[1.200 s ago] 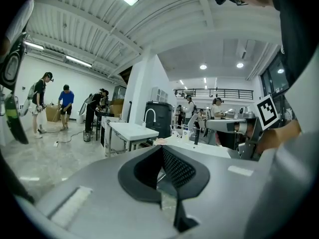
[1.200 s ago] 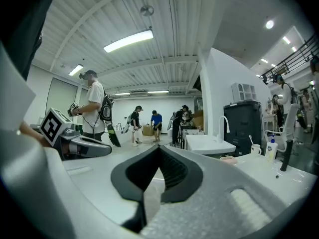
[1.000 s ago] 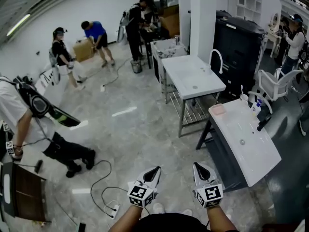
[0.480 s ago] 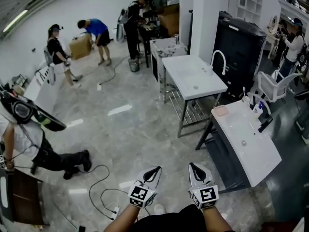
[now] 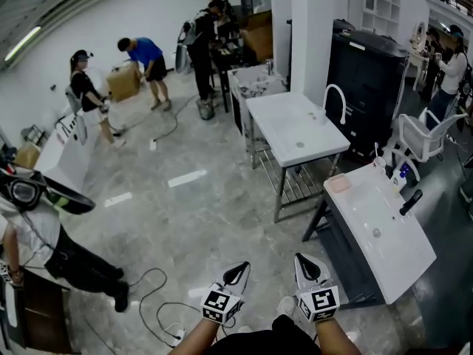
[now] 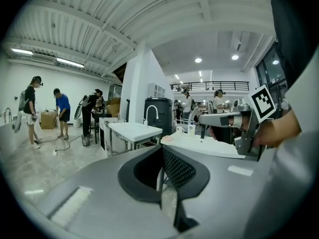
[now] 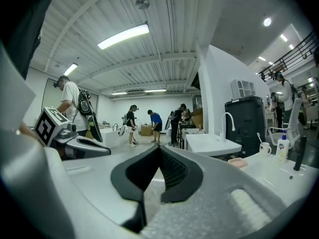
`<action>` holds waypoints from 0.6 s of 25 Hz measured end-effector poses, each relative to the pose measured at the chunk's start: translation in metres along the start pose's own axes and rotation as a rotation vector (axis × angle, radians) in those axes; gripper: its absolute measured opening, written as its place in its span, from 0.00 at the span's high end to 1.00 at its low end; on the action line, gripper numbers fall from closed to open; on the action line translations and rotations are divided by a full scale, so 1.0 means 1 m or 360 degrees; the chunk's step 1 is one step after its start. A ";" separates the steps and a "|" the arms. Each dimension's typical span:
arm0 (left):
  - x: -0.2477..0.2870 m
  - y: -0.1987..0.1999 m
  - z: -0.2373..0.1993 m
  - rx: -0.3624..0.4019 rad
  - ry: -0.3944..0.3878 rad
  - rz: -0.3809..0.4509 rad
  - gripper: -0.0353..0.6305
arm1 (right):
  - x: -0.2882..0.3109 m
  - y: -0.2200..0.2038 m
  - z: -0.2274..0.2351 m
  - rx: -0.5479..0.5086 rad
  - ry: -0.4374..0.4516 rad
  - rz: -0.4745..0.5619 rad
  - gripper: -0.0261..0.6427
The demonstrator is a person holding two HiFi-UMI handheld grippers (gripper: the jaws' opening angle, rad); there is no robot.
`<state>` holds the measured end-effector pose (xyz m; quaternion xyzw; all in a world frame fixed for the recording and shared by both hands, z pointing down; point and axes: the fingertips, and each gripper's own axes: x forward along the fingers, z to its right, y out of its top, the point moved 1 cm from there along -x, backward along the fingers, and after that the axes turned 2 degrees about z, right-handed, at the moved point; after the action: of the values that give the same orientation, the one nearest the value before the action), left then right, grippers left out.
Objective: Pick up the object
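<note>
We hold the left gripper (image 5: 236, 274) and right gripper (image 5: 307, 268) clenched, empty, at lower centre; the sink (image 5: 388, 251) stands right

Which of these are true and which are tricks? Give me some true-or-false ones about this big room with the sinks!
1. The left gripper and the right gripper are both shut with nothing in them. True.
2. The pink dish lies on the floor. False: it sits on the nearer sink counter, at its far corner.
3. The farther sink has a white curved tap. True.
4. The person in the blue shirt sits on a chair. False: that person stands bent over beside a cardboard box.
</note>
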<state>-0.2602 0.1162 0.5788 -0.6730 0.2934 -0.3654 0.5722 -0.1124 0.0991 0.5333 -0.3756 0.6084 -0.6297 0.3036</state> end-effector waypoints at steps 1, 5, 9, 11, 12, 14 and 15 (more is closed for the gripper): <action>0.009 0.003 -0.001 0.0008 0.0003 0.0001 0.92 | 0.005 0.001 0.009 0.0004 0.0005 0.0001 0.96; 0.049 0.012 -0.012 0.0029 0.0038 -0.0005 0.92 | 0.029 0.006 0.048 0.0000 0.0021 0.0019 0.96; 0.085 0.021 -0.018 0.0031 0.0064 -0.0002 0.92 | 0.045 0.012 0.084 -0.0021 0.0024 0.0038 0.96; 0.103 0.027 -0.018 0.0042 0.0070 -0.0002 0.92 | 0.051 0.014 0.101 -0.0027 0.0028 0.0039 0.96; 0.111 0.029 -0.018 0.0047 0.0072 -0.0004 0.92 | 0.054 0.013 0.110 -0.0020 0.0029 0.0034 0.96; 0.127 0.033 -0.017 0.0049 0.0073 -0.0011 0.92 | 0.058 0.010 0.125 -0.0003 0.0027 0.0020 0.96; 0.133 0.034 -0.016 0.0049 0.0072 -0.0017 0.92 | 0.059 0.009 0.132 0.0004 0.0026 0.0015 0.96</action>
<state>-0.1981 -0.0073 0.5674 -0.6572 0.2971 -0.3881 0.5738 -0.0336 -0.0225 0.5271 -0.3672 0.6118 -0.6321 0.3021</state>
